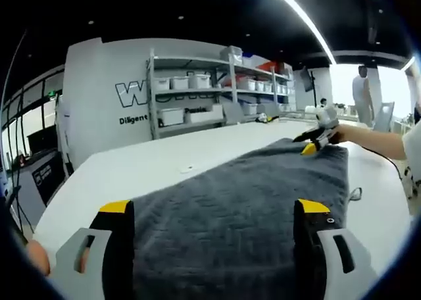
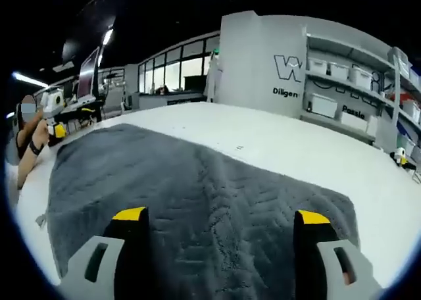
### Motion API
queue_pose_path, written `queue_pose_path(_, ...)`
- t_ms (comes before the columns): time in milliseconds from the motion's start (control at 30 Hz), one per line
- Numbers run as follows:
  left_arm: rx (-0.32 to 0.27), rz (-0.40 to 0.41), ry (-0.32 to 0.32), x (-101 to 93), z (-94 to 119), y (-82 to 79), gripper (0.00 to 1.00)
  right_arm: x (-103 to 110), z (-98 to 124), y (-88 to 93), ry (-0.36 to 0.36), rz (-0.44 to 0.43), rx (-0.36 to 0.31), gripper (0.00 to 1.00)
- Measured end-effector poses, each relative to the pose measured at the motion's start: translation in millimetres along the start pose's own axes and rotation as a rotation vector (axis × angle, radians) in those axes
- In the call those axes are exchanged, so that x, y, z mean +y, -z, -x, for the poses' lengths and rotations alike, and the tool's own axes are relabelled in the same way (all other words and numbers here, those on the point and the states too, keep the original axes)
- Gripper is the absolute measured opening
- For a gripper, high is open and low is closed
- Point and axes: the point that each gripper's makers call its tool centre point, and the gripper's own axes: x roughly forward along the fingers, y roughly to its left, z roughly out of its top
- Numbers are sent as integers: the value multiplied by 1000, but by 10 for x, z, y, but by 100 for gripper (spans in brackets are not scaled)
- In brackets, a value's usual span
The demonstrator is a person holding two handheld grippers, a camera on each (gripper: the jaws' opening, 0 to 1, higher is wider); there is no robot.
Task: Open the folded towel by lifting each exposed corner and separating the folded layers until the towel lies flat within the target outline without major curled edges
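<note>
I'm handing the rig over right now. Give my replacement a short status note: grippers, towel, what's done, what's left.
Left gripper: jaws spread wide, holding nothing, low over one end of the grey towel.
Right gripper: jaws spread wide, holding nothing, low over the opposite end of the towel.
The towel lies spread on the white table, mostly flat. I can't make out a target outline in either view.
Done: the towel looks largely opened out.
Left: a soft ridge and some wrinkles run across the middle in the right gripper view. Check for leftover folded layers or curled edges, smooth them, and confirm placement.
</note>
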Motion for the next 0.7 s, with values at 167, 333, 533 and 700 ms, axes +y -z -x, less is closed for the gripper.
queue_pose_path(167,5,3,-11,37,4,14,99,-29,-64,91,-23,-39,20,93)
queue_pose_path(333,7,5,-15,57,6,20,99,-44,-79,116,-36,-64,6,92)
queue_pose_path(533,19,9,-23,80,-8,60,99,-272,-98,19,-26,-150,-23,90)
queue_pose_path(700,24,10,-26,89,-10,75,99,-426,-134,41,13,-122,4,86)
